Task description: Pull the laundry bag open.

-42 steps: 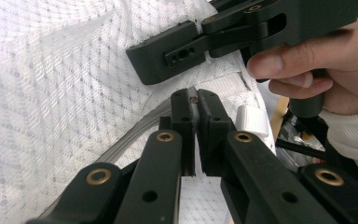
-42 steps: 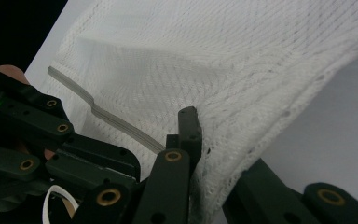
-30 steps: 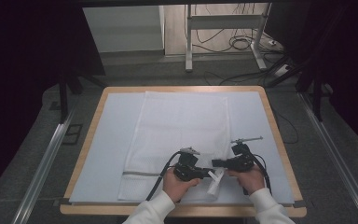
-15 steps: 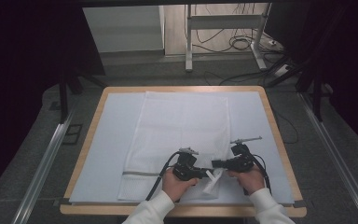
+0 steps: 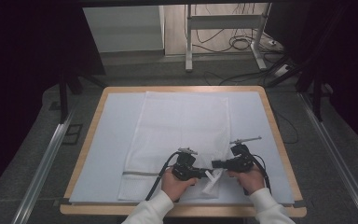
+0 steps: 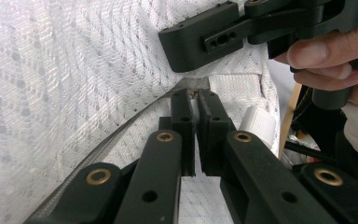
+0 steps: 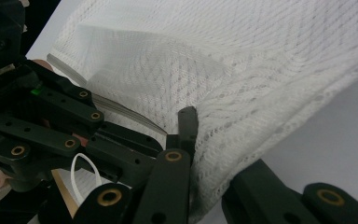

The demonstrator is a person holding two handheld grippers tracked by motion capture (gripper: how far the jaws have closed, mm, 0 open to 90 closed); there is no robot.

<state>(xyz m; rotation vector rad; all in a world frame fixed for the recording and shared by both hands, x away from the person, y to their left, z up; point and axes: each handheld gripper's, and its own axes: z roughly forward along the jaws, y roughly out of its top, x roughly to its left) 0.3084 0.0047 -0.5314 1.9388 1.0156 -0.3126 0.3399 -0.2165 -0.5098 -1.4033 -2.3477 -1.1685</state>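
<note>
A white mesh bag (image 5: pixel 182 126) lies flat on a pale blue mat. A grey zip (image 5: pixel 140 173) runs along its near end. Both grippers meet at the bag's near right corner. My left gripper (image 5: pixel 206 172) points right; in the left gripper view its tips (image 6: pixel 196 97) are shut on a small brass piece at the end of the zip (image 6: pixel 121 133). My right gripper (image 5: pixel 215 164) points left at it. In the right gripper view it (image 7: pixel 193 126) is shut on a raised fold of mesh (image 7: pixel 261 56), which hides one jaw.
The blue mat (image 5: pixel 107 154) covers a wooden table top whose near edge (image 5: pixel 182 211) lies by the person's sleeves. Metal rails (image 5: pixel 42 168) flank the table on the floor. A desk frame and cables (image 5: pixel 242 42) stand beyond the far edge.
</note>
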